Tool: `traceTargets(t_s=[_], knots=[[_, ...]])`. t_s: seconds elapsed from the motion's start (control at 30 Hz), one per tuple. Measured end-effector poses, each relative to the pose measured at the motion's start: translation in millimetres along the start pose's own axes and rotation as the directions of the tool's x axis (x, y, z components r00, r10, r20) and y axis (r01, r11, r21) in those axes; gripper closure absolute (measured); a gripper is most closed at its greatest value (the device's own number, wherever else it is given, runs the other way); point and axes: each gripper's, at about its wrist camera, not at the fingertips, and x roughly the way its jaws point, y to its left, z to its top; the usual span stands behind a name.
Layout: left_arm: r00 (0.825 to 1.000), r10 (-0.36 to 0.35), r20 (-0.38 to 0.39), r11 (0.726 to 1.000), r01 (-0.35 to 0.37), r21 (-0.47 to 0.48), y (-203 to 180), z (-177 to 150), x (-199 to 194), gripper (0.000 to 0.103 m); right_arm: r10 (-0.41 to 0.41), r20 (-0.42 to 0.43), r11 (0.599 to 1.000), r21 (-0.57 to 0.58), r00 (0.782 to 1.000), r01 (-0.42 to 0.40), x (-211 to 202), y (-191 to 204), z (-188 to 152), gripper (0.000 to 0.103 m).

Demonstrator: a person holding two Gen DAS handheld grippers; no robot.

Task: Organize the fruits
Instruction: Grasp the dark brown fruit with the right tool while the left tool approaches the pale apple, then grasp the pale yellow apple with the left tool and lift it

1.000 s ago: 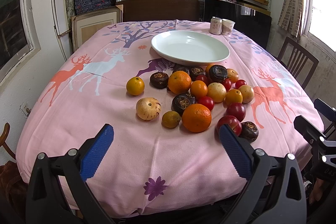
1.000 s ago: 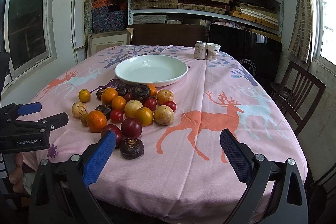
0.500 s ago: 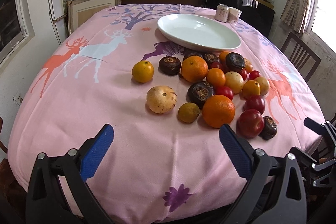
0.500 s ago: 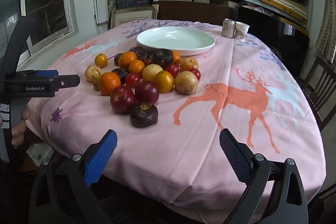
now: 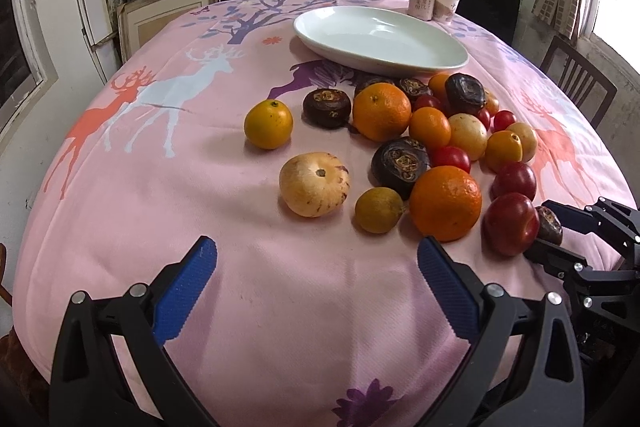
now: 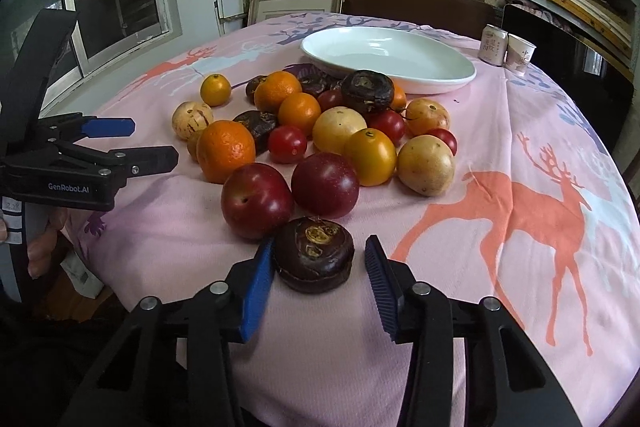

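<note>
Fruits (image 6: 320, 131): I see them heaped on the tabletop just in front of the plate (image 6: 440, 79), none inside it.
Plate: white, shallow, bare inside; I use it as my landmark.
Dark fruit (image 6: 313, 254): the one farthest from the plate on my side, flat and brown, lying on the pink cloth (image 6: 500, 287) near the tabletop edge.
Right claw (image 6: 318, 277): its jaws are closing with the dark fruit between them. The left blue pad (image 6: 256, 283) looks to be touching the fruit's side; the right pad (image 6: 378, 279) stands a little off it, so I would not call it gripped.
Left claw (image 5: 316, 287): wide, with nothing between its pads, hanging over bare cloth on the side of the heap away from the plate.
Red plums (image 6: 326, 185): two side by side, just beyond the dark fruit toward the plate; the left one (image 6: 257, 201) is almost touching it.
Big orange (image 6: 225, 151): left of the plums, farther from the plate than the cherry tomato (image 6: 287, 143) beside it.
Pale spotted fruit (image 5: 314, 184): at the heap's left fringe, apart from the rest, nearest my left claw.
Small yellow orange (image 5: 268, 124): alone, between the spotted fruit and the plate's left rim.
Can (image 6: 493, 45) and paper cup (image 6: 520, 54): touching each other, just right of the plate, behind it.
Person: fingers (image 6: 40, 247) show under the left claw's body in the right view.
</note>
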Motion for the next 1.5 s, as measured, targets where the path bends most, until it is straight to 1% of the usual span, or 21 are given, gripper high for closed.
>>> traceTargets(t_s=[0.03, 0.07, 0.2, 0.33, 0.43, 0.53, 0.6, 0.7, 0.73, 0.8, 0.83, 0.9, 0.93, 1.03, 1.17, 1.23, 1.3, 1.37, 1.5], knots=[[1.000, 0.001, -0.002, 1.000, -0.001, 0.002, 0, 0, 1, 0.004, 0.012, 0.000, 1.000, 0.004, 1.000, -0.012, 1, -1, 1, 0.059], [1.000, 0.003, -0.003, 1.000, -0.003, 0.003, 0, 0, 1, 0.004, 0.030, 0.002, 1.000, 0.009, 1.000, -0.030, 1, -2, 1, 0.064], [1.000, 0.018, -0.002, 1.000, -0.018, 0.000, 3, 3, 5, 0.004, 0.040, 0.024, 0.999, 0.025, 0.999, -0.041, 0, -5, -1, 0.064], [0.998, 0.065, 0.025, 0.998, -0.065, -0.023, 15, 11, 7, 0.004, 0.048, 0.035, 0.998, 0.034, 0.998, -0.049, -1, -10, -4, 0.064], [0.998, 0.067, 0.020, 0.997, -0.066, -0.045, 23, 17, 12, 0.004, 0.045, 0.040, 0.999, 0.025, 0.998, -0.046, -1, -9, -5, 0.064], [0.997, 0.072, 0.019, 0.997, -0.071, -0.038, 21, 20, 20, 0.004, 0.044, 0.043, 0.999, 0.021, 0.998, -0.045, 1, -8, -5, 0.063], [0.995, 0.086, 0.055, 0.996, -0.085, -0.026, 18, 22, 21, 0.005, 0.046, 0.045, 0.999, 0.021, 0.998, -0.047, 1, -8, -5, 0.063], [0.993, 0.098, 0.064, 0.995, -0.097, -0.022, 19, 27, 24, 0.005, 0.050, 0.048, 0.998, 0.020, 0.998, -0.051, 1, -9, -6, 0.063], [0.995, 0.079, 0.063, 0.997, -0.077, -0.026, 22, 27, 25, 0.007, 0.052, 0.049, 0.998, 0.020, 0.997, -0.053, 1, -9, -6, 0.063], [0.998, 0.029, 0.061, 0.999, -0.027, -0.024, 25, 25, 25, 0.018, 0.052, 0.049, 0.998, 0.021, 0.997, -0.053, 1, -9, -6, 0.064], [0.998, 0.017, 0.056, 1.000, -0.016, -0.010, 25, 25, 24, 0.021, 0.054, 0.049, 0.998, 0.021, 0.997, -0.055, 1, -10, -6, 0.064], [0.999, -0.001, 0.047, 1.000, 0.000, 0.029, 21, 23, 21, 0.034, 0.052, 0.049, 0.998, 0.021, 0.997, -0.053, 1, -9, -6, 0.064], [0.999, -0.015, 0.040, 0.999, 0.013, 0.051, 19, 22, 19, 0.036, 0.052, 0.049, 0.998, 0.021, 0.997, -0.053, 1, -9, -6, 0.064], [0.999, -0.020, 0.035, 0.992, 0.015, 0.123, 16, 18, 15, 0.036, 0.053, 0.049, 0.998, 0.021, 0.997, -0.054, 1, -10, -6, 0.063], [0.999, -0.033, 0.014, 0.986, 0.030, 0.166, 23, 17, 21, 0.036, 0.053, 0.049, 0.998, 0.022, 0.997, -0.054, 1, -9, -6, 0.063], [0.998, -0.058, -0.002, 0.985, 0.058, 0.160, 25, 19, 28, 0.036, 0.052, 0.049, 0.998, 0.021, 0.997, -0.053, 1, -9, -6, 0.063], [0.997, -0.069, -0.013, 0.984, 0.071, 0.163, 21, 20, 36, 0.039, 0.053, 0.048, 0.998, 0.022, 0.997, -0.054, 1, -10, -6, 0.063], [0.997, -0.073, -0.005, 0.984, 0.073, 0.161, 18, 22, 39, 0.039, 0.053, 0.048, 0.998, 0.021, 0.997, -0.054, 1, -10, -6, 0.063], [0.996, -0.094, -0.002, 0.986, 0.093, 0.139, 20, 22, 41, 0.044, 0.052, 0.049, 0.998, 0.021, 0.997, -0.054, 1, -9, -6, 0.063]])
